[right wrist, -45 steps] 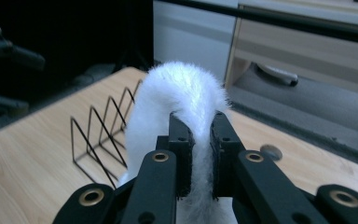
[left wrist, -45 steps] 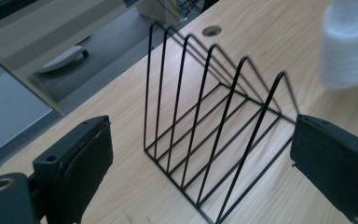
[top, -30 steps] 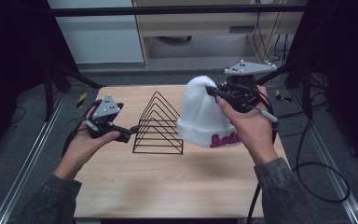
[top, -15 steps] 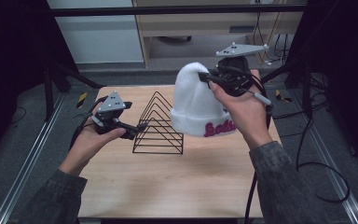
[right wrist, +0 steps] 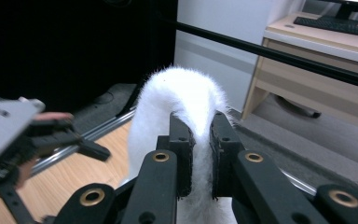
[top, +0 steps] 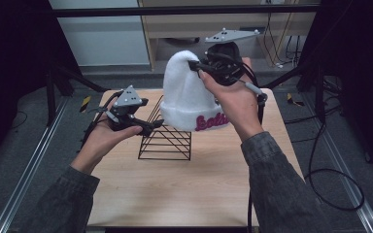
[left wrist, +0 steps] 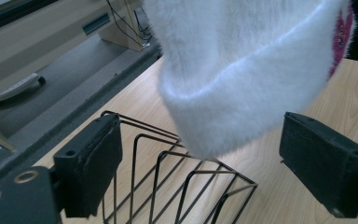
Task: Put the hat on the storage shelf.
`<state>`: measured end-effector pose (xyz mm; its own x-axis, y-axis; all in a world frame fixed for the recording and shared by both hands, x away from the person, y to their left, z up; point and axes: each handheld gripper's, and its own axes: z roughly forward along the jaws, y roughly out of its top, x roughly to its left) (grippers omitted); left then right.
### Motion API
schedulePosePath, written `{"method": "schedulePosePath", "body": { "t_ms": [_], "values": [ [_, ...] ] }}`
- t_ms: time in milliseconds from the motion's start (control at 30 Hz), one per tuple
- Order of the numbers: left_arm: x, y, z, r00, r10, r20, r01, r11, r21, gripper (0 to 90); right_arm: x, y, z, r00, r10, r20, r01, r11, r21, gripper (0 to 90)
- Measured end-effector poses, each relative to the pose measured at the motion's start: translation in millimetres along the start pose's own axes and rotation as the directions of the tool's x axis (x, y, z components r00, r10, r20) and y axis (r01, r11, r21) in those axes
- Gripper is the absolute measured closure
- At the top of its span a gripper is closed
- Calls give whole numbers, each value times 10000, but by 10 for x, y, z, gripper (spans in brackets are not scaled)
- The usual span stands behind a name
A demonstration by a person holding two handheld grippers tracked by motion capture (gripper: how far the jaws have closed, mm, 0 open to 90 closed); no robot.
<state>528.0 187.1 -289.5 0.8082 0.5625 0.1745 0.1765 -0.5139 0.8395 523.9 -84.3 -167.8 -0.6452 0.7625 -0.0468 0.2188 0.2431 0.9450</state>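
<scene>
White fleece is bunching between the pressed-together jaws of the right gripper point(top: 194, 65), which is pinching the crown of the beanie point(top: 187, 94) and holding it in the air, its cuff hanging below that gripper and just above the black wire rack point(top: 165, 141). The left gripper point(top: 153, 127), jaws spread, is hovering at the rack's near end with the cuff dangling just ahead of it. Judging by this, the lifting is done; settling the beanie over or beside the rack on the desk point(top: 175, 194) is seemingly what remains.
</scene>
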Motion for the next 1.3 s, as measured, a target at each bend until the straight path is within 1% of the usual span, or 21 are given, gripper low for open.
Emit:
{"method": "schedulePosePath", "body": {
  "t_ms": [67, 167, 233, 267, 367, 433, 467, 533, 567, 633, 667, 700, 767, 800, 833, 867, 933, 1000, 1033, 1167, 1300],
  "values": [
    [15, -9, 44, 9999, -82, 96, 80, 9998, 183, 140, 32, 35, 22, 9998, 67, -176, -69, 9999, -117, 825],
    [37, -26, 100, 9997, -178, 179, 173, 9994, 288, 166, 87, 62, 48, 9994, 45, -332, -52, 9997, -221, 826],
    [48, -34, 137, 9986, -315, 424, 304, 9992, 264, 180, 118, 68, 65, 9991, 11, -418, -21, 9997, -236, 826],
    [54, -38, 154, 9977, -416, 539, 403, 9989, 253, 195, 131, 71, 73, 9989, 8, -459, -20, 9997, -249, 826],
    [74, -43, 195, 9950, -840, 543, 828, 9963, 234, 216, 159, 81, 76, 9982, -67, -595, 48, 9995, -323, 827],
    [74, -41, 200, 9950, -787, 619, 774, 9968, 219, 309, 168, 88, 74, 9978, -73, -659, 48, 9992, -390, 827],
    [70, -37, 198, 9947, -799, 649, 788, 9967, 201, 370, 167, 89, 76, 9977, -54, -682, 26, 9991, -415, 827],
    [58, -24, 194, 9953, -597, 756, 579, 9980, 259, 500, 166, 87, 83, 9975, -53, -702, 25, 9992, -400, 828],
    [57, -20, 193, 9955, -559, 765, 537, 9981, 302, 568, 164, 85, 86, 9974, -34, -716, 6, 9992, -389, 828],
    [66, -11, 188, 9958, -611, 681, 588, 9976, 361, 697, 156, 80, 84, 9975, -89, -703, 63, 9993, -376, 828],
    [79, -8, 180, 9963, -668, 542, 648, 9972, 381, 726, 151, 78, 80, 9976, -116, -687, 90, 9992, -380, 828],
    [89, -6, 171, 9959, -753, 493, 737, 9967, 339, 751, 143, 75, 67, 9979, -162, -625, 137, 9991, -398, 827],
    [107, -1, 151, 9953, -886, 386, 877, 9958, 258, 767, 125, 66, 55, 9980, -195, -597, 167, 9988, -468, 827],
    [111, 2, 136, 9952, -939, 293, 933, 9954, 216, 771, 113, 58, 50, 9980, -110, -615, 81, 9988, -484, 827],
    [114, 3, 119, 9958, -907, 149, 904, 9957, 184, 774, 102, 49, 52, 9982, -100, -591, 70, 9987, -498, 827],
    [115, 2, 94, 9967, -803, -83, 804, 9966, 168, 775, 95, 41, 54, 9982, -128, -587, 100, 9988, -473, 826],
    [114, -3, 57, 9972, -635, -405, 641, 9978, 151, 775, 84, 20, 59, 9983, -183, -546, 158, 9989, -450, 826],
    [125, -13, 25, 9969, -520, -592, 534, 9984, 211, 775, 71, -5, 72, 9982, -228, -546, 202, 9987, -474, 825],
    [136, -18, 15, 9963, -534, -678, 552, 9982, 250, 775, 65, -18, 86, 9984, -224, -512, 201, 9988, -452, 826],
    [172, -55, -22, 9948, -540, -859, 568, 9979, 305, 775, 43, -67, 170, 9988, -165, -468, 149, 9993, -343, 825],
    [212, -106, -62, 9933, -677, -940, 705, 9971, 268, 778, 31, -96, 255, 9990, -103, -429, 96, 9998, -182, 825]
  ]
}}
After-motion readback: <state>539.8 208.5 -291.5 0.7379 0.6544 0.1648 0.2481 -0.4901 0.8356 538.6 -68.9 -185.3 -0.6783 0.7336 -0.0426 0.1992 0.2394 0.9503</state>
